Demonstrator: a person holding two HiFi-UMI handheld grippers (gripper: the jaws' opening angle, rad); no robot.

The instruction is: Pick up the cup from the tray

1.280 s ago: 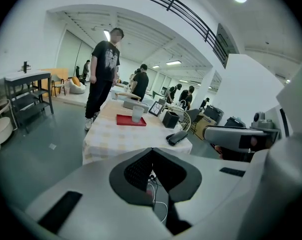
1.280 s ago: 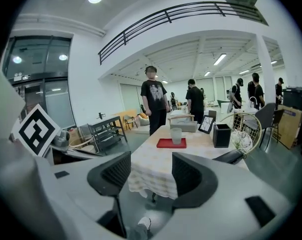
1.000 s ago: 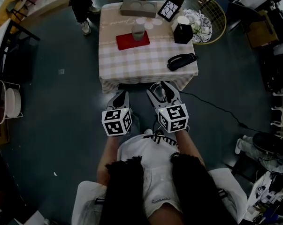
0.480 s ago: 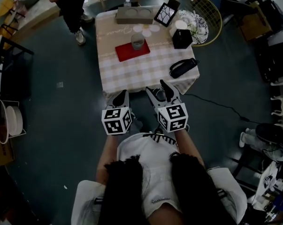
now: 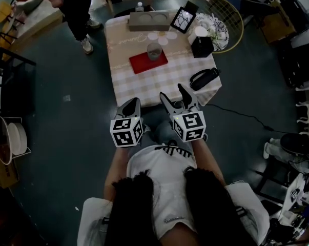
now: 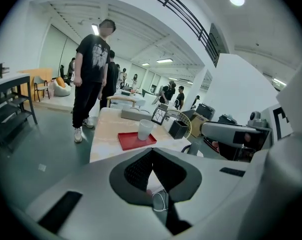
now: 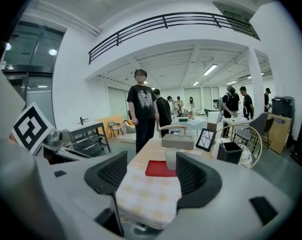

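Both empty: right gripper [image 5: 171, 91] opening, left gripper [image 5: 134, 102] closed.

We've closed in on the worktop [image 5: 126, 78]: the right hand-held gripper [image 5: 171, 91] now has its tips over the near edge, vs. just short of it a sec ago. Its jaws are opening, w/ nothing btwn them.

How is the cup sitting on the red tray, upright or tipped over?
Upright. The left gripper view shows the cup standing on its base on the red tray, its open mouth facing up.
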